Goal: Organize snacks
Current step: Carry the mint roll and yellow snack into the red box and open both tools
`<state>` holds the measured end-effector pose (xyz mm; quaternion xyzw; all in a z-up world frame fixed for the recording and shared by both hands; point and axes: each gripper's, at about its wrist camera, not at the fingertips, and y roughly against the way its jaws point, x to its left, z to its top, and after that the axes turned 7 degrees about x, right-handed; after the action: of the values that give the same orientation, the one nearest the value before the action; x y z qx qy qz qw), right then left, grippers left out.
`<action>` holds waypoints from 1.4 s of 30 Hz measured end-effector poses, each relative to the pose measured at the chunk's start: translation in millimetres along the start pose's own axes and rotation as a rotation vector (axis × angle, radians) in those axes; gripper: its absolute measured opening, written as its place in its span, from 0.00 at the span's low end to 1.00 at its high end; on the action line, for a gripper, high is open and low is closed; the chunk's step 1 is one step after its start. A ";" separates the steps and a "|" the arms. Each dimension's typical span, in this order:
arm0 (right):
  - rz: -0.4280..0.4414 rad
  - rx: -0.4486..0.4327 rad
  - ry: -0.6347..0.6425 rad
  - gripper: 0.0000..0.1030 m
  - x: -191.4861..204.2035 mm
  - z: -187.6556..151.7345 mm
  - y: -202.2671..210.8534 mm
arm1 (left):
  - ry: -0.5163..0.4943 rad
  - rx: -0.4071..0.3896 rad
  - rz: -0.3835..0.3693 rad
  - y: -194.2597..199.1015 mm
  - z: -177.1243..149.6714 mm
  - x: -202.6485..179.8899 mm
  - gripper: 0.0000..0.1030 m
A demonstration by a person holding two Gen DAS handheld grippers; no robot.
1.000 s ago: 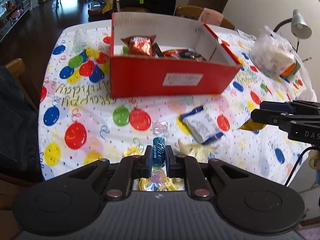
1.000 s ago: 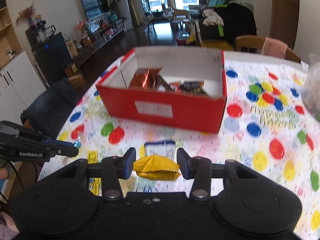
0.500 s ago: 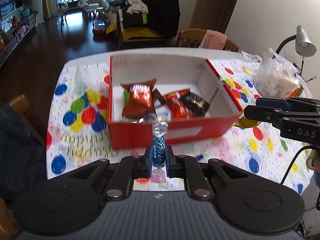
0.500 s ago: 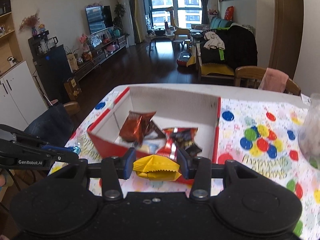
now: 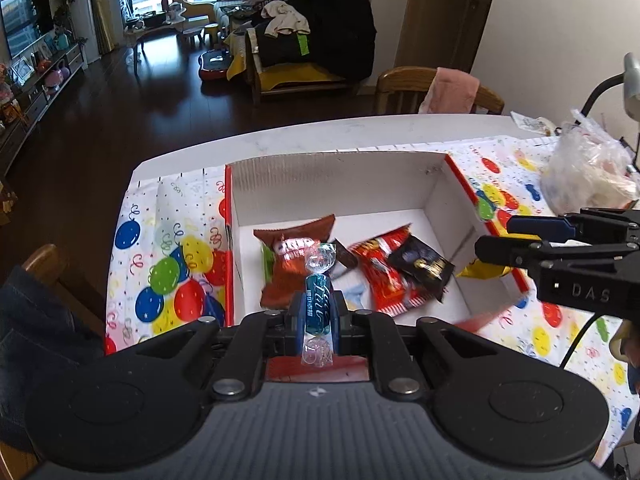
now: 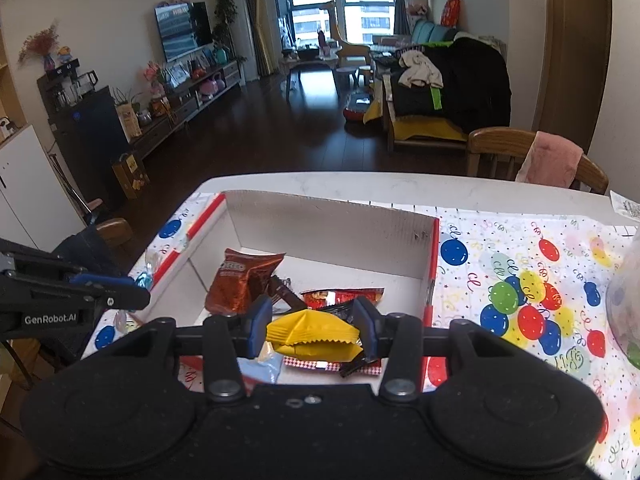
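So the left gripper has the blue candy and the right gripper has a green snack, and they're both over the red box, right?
Almost. The snack in the right gripper is yellow, not green: the right wrist view shows a yellow packet pinched between its fingers. The rest holds: the left gripper has the blue candy, and both are over the red box.

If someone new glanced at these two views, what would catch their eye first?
Probably the red cardboard box on the balloon-print tablecloth, with snack packets already inside. Next, the two loads held over it: the left gripper shut on a blue twist-wrapped candy, and the right gripper shut on a yellow snack packet.
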<state>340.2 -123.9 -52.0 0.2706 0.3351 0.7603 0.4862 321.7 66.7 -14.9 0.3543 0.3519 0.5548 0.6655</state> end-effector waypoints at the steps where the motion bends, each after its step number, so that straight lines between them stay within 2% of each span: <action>1: -0.005 0.007 0.003 0.42 0.6 1.7 -4.0 | 0.006 0.008 0.005 -5.3 3.7 1.1 0.12; 4: -0.011 0.029 0.008 0.42 1.4 5.9 -16.5 | 0.027 0.039 0.008 -20.2 14.1 3.9 0.12; 10: -0.016 0.086 0.010 0.42 0.1 9.4 -43.6 | 0.002 0.087 0.043 -46.6 22.6 -0.5 0.12; 17: -0.033 0.162 0.035 0.43 2.6 2.1 -74.3 | -0.006 0.145 0.057 -71.7 19.1 -2.5 0.12; 23: -0.041 0.203 0.053 0.43 4.6 -5.9 -88.3 | -0.016 0.162 0.050 -79.8 12.2 -3.3 0.12; 34: -0.022 0.208 0.055 0.46 6.0 -9.2 -82.2 | -0.014 0.151 0.037 -75.8 3.0 -4.0 0.12; 37: -0.020 0.194 0.049 0.49 6.6 -9.1 -74.6 | -0.020 0.141 0.037 -70.9 0.7 -6.8 0.12; 39: -0.018 0.180 0.044 0.56 6.3 -9.3 -68.4 | -0.021 0.133 0.032 -67.1 -0.4 -7.5 0.12; 42: -0.015 0.159 0.037 0.58 6.4 -9.8 -57.6 | -0.020 0.120 0.028 -59.6 -2.0 -8.7 0.12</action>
<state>362.7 -103.0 -102.1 0.2917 0.4053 0.7326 0.4626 347.9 50.3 -66.7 0.4042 0.3729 0.5384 0.6385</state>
